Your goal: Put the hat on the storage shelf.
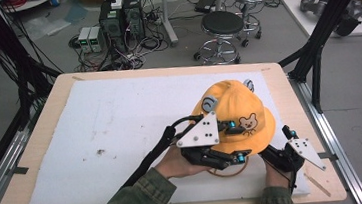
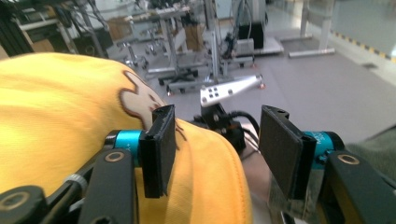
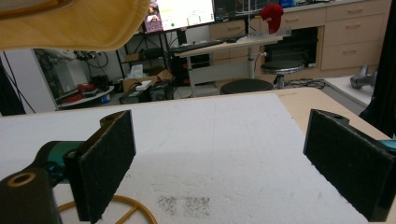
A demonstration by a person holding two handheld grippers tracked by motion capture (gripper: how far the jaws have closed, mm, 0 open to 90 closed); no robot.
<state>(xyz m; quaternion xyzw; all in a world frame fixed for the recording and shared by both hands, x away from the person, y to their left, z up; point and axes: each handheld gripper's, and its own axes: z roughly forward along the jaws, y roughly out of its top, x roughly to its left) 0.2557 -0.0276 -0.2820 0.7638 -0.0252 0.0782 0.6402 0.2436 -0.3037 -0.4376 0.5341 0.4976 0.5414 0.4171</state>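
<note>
A wooden table [image 1: 45, 125] carries a white foam sheet [image 1: 121, 128].

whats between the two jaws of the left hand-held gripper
The brim of the yellow bear hat sits in the gap of the left hand-held gripper. The left gripper view shows the jaws apart, with the right pad clear of the brim.

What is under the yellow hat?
A thin tan ring shows below the yellow hat's near brim, resting on the white mat. The crown covers whatever props the hat up.

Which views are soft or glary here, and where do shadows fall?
High view: evenly lit, mildly soft. Left gripper view: yellow hat and jaws blurred up close, bright glare on the floor top right. Right gripper view: sharp; hat brim shades the white mat.
</note>
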